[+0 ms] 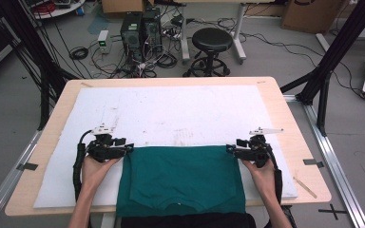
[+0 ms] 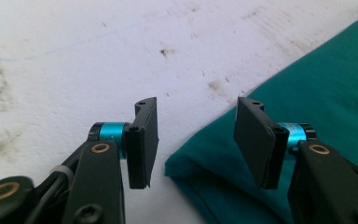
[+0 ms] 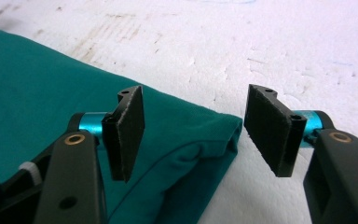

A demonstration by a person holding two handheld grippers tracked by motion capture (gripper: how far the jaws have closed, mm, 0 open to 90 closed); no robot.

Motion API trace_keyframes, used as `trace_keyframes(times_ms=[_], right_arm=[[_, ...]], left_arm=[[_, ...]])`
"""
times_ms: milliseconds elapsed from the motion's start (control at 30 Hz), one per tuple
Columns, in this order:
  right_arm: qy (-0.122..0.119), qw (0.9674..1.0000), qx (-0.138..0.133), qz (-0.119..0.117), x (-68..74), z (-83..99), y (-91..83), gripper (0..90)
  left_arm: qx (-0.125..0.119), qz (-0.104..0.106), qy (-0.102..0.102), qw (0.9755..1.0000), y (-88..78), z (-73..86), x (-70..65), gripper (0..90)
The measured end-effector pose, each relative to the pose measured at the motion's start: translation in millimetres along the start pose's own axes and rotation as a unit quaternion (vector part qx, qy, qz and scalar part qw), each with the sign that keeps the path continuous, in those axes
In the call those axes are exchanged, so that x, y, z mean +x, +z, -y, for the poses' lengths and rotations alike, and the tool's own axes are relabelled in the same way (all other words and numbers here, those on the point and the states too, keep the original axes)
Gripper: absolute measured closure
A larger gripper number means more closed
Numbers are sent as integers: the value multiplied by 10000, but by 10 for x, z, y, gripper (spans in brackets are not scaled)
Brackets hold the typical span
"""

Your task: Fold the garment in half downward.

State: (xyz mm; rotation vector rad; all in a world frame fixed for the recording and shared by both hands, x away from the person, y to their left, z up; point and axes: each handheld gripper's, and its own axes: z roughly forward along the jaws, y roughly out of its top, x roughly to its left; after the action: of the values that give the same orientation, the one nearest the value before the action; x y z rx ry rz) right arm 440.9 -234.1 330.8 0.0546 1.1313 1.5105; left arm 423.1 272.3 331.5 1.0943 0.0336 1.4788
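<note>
Two spread claws [image 1: 129, 147] [image 1: 229, 149] flanking shirt [image 1: 180, 178]

The near hem of the dark green folded cloth garment [image 1: 180, 183] hangs over the front edge of the light wooden surface [image 1: 66, 97] and is cut off at the bottom of the high view. In the left gripper view the garment [image 2: 307, 93] runs off the right and bottom edges; in the right gripper view it [image 3: 32, 84] runs off the left and bottom. The person's forearms leave the high view at the bottom edge.
</note>
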Motion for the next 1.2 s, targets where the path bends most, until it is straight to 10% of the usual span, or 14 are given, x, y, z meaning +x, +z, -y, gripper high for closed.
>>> trace_keyframes(times_ms=[333, 667, 1200], right_arm=[[159, 9989, 433, -108, -116, -2, 170, 383], [-266, 9982, 528, -30, 15, 38, 186, 737], [-354, 9960, 551, 602, -15, -231, 403, 783]], left_arm=[[333, 70, 224, 9992, 102, 79, -31, 556], [344, 69, 523, 9980, 61, 125, -111, 781], [238, -643, 383, 9969, 304, -115, -11, 804]])
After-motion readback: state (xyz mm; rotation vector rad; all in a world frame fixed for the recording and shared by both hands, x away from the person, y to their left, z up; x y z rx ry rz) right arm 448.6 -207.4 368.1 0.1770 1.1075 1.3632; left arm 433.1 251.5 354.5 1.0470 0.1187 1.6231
